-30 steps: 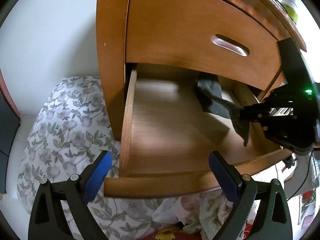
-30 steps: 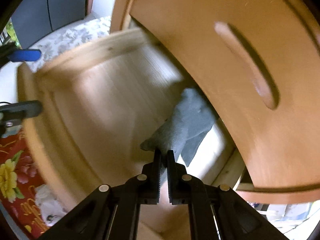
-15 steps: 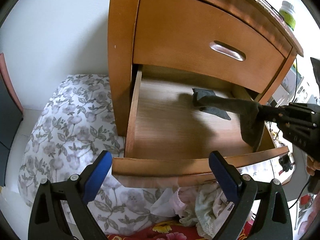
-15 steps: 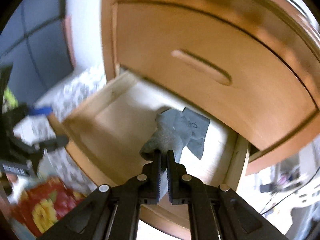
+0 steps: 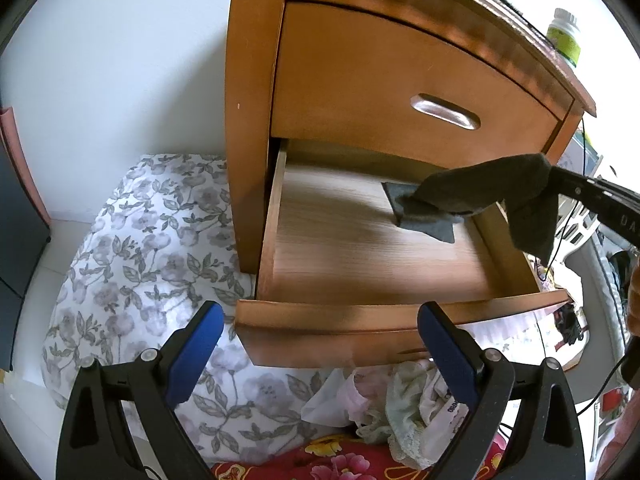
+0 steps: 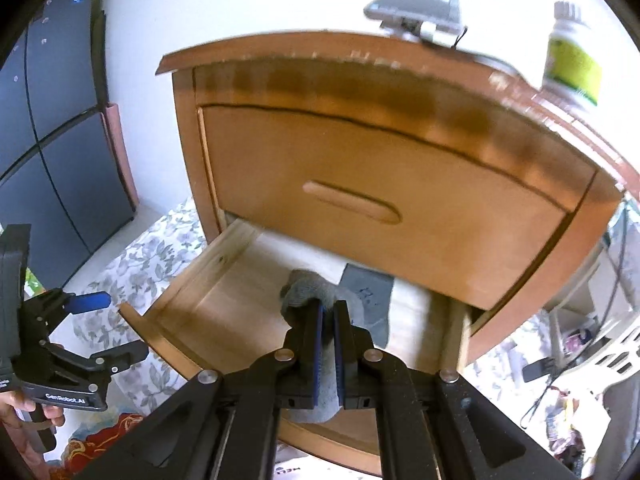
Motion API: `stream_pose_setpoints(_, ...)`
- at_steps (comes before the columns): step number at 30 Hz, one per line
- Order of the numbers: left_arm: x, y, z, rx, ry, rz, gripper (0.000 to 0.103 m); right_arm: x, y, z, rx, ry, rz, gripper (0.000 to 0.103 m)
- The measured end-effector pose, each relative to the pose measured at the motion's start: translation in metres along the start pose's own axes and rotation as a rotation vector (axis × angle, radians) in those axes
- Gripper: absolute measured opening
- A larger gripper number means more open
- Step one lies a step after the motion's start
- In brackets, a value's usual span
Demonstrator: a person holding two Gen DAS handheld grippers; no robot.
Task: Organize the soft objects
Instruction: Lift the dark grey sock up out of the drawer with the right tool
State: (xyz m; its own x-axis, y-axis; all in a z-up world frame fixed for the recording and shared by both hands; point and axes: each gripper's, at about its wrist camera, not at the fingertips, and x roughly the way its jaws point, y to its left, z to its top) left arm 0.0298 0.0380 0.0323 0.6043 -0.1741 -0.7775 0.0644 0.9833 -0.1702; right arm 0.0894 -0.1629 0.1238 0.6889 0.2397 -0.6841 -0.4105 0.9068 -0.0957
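Note:
The nightstand's lower drawer [image 5: 360,320] [image 6: 168,344] is pulled out. My right gripper [image 6: 329,312] [image 5: 592,196] is shut on a grey sock [image 5: 492,192] [image 6: 308,294], which hangs in the air over the drawer's right side. One end droops towards the drawer floor, the other over the right edge. A second dark grey sock [image 5: 424,220] [image 6: 368,292] lies flat at the drawer's back right. My left gripper [image 5: 320,336] [image 6: 114,326] is open and holds nothing, just in front of the drawer's front panel.
The upper drawer [image 5: 420,92] is closed above. A bottle [image 5: 564,36] and a small device [image 6: 416,4] stand on the nightstand top. A pile of light garments [image 5: 400,400] lies below the drawer front, on floral bedding [image 5: 140,260] and a red flowered cloth [image 5: 340,460].
My right gripper has risen and rolled, lifting the grey sock off the drawer floor into the air. My left gripper has drawn back and up a little, staying open.

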Motion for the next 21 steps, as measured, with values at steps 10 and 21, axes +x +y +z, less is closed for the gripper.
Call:
stream_pose_setpoints(10, -0.021, -0.005, -0.007, 0.003, -0.019, 0.0, 0.098, -0.042, 0.002, 0.01, -0.023, -0.054, -0.054, 0.006)
stream_pose_setpoints(21, -0.047, -0.007, -0.018, 0.004, -0.049, -0.006, 0.098, -0.082, 0.009, 0.018, -0.02, -0.102, -0.098, 0.006)
